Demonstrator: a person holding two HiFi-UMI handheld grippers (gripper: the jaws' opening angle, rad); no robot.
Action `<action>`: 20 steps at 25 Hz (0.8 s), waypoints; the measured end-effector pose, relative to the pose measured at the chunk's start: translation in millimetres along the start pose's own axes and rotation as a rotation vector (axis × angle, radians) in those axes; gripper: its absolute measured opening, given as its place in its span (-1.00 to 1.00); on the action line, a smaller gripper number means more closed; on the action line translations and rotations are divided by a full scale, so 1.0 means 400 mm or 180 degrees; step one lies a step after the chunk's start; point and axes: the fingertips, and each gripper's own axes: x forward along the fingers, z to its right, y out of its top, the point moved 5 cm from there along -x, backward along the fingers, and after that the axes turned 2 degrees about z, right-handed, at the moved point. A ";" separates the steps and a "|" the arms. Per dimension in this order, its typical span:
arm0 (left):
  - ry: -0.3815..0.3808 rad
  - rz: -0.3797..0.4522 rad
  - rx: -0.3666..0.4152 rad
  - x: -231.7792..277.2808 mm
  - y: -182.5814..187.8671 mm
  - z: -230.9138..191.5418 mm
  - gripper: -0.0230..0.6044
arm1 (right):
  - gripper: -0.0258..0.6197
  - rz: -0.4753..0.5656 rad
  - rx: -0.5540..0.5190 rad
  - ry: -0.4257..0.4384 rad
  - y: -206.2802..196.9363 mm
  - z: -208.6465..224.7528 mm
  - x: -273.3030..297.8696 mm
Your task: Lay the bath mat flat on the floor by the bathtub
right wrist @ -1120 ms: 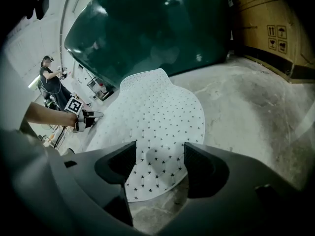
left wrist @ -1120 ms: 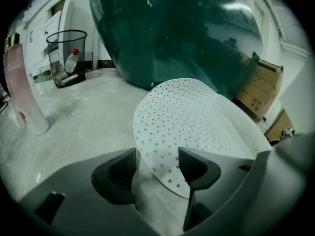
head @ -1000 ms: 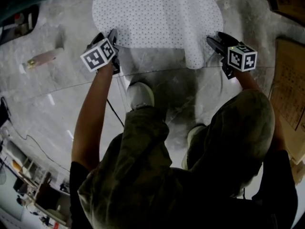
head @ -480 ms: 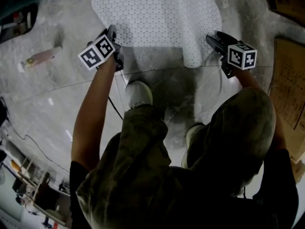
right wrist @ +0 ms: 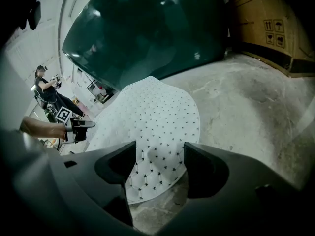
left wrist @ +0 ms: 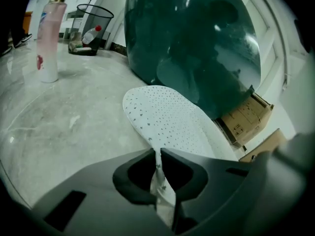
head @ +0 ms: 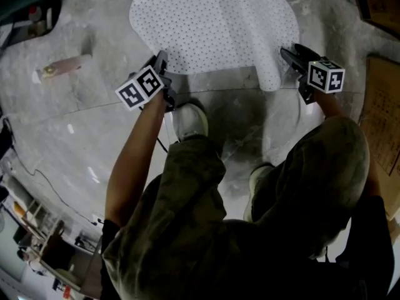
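Observation:
The white dotted bath mat (head: 215, 24) lies on the grey stone floor beside the dark teal bathtub (left wrist: 197, 43). My left gripper (head: 164, 66) is at the mat's near left edge. Its jaws have just been closing, and a thin fold of the mat (left wrist: 158, 163) is pinched between them. My right gripper (head: 289, 54) is at the near right corner, where the mat (right wrist: 152, 117) curls over. Its jaws stand wide apart with that corner lying loose between them. The right gripper view also shows the left gripper (right wrist: 78, 127) across the mat.
A pink bottle (head: 62, 66) lies on the floor to the left. Cardboard boxes (head: 381, 111) stand along the right, and a wire bin (left wrist: 93, 21) sits far left by the tub. The person's shoe (head: 190, 120) is just behind the left gripper. A cable (head: 37, 180) runs across the floor.
My left gripper slid right along the mat's near edge, rolled a little, and closed on the edge. The right gripper stayed put.

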 end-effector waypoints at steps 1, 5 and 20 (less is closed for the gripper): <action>-0.0009 0.0004 -0.0030 -0.013 -0.014 -0.002 -0.78 | 0.02 0.0007 -0.0003 -0.0013 0.002 0.001 0.001; -0.0068 0.0099 0.0068 -0.064 -0.046 0.002 -0.78 | 0.02 0.0067 0.0061 -0.0111 0.006 0.014 -0.016; 0.0045 0.0036 0.0206 -0.138 -0.064 -0.134 -0.78 | 0.02 -0.0207 -0.0583 -0.0151 -0.017 -0.035 -0.007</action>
